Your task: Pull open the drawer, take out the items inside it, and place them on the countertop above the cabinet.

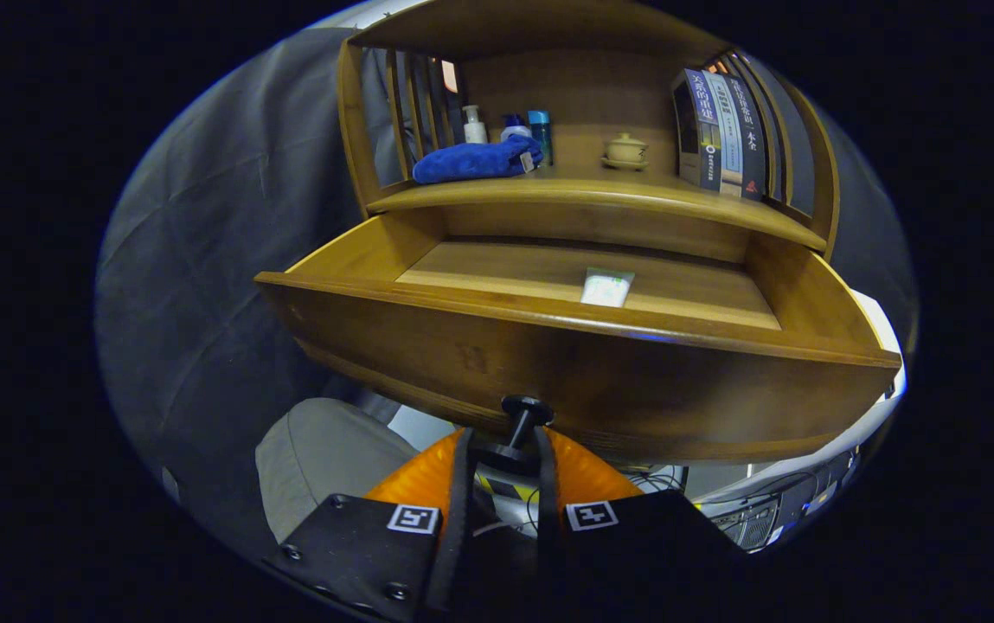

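The wooden drawer (pixel 548 363) stands pulled out of the cabinet, its inside showing from above. On the drawer's floor, toward the front right of middle, lies a small white and green packet (pixel 606 286). A dark round knob (pixel 526 410) sticks out of the drawer's front. My gripper (pixel 503 452) is shut on the knob's stem, one finger on each side of it. Above the drawer runs the countertop (pixel 583 192) of the cabinet.
On the countertop lie a folded blue towel (pixel 475 161), several small bottles (pixel 507 128), a small lidded cup on a saucer (pixel 625 151) and a row of upright books (pixel 726 134). A person's knee (pixel 328 450) shows below the drawer, left of the fingers.
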